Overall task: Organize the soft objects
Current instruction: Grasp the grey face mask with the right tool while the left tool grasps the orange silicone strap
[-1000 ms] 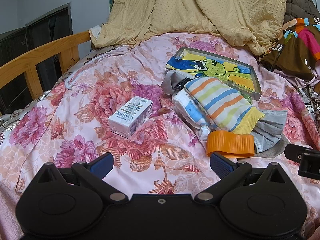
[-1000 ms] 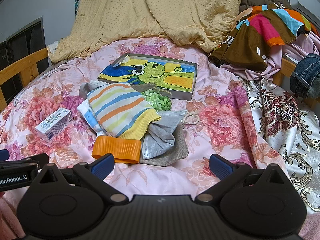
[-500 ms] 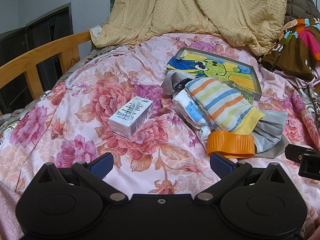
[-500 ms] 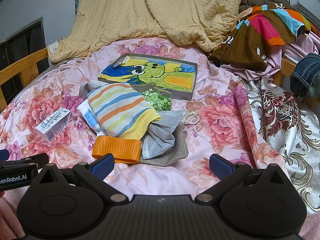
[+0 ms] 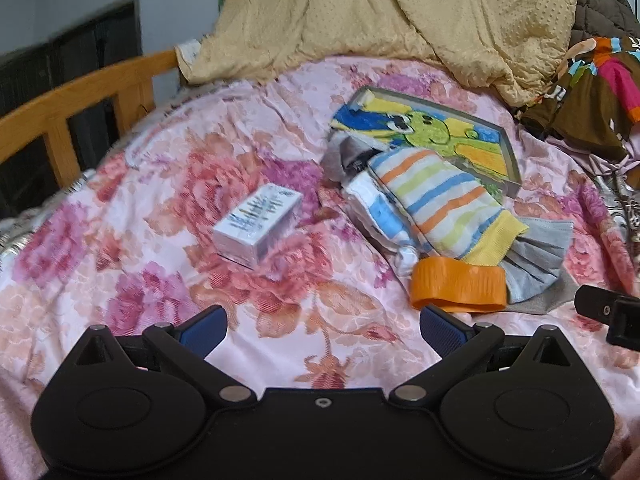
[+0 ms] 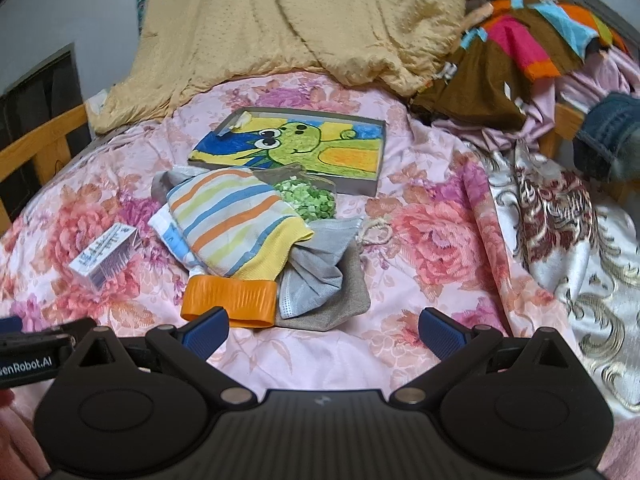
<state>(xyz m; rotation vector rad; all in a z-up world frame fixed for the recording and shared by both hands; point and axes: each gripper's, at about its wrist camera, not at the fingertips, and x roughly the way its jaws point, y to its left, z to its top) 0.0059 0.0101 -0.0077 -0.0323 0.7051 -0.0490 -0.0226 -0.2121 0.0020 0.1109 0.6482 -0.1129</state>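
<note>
Both views have shifted a little closer to the striped fabric bundle (image 6: pixel 232 220), while nothing on the floral bedspread (image 5: pixel 160 208) has moved. That bundle sits on the heap of soft things: just in front of it lie the orange ribbed band (image 6: pixel 230 300) and the grey pleated cloth (image 6: pixel 316 276) on a taupe pouch (image 6: pixel 344 300); behind it is the cartoon-printed flat box (image 6: pixel 304 148). A small white carton (image 5: pixel 256 224) sits well to its left. The left gripper (image 5: pixel 320 326) and right gripper (image 6: pixel 322 326) both hover short of the heap, jaws spread wide, holding nothing. By my reading the sorting has barely begun: everything is still piled together.
</note>
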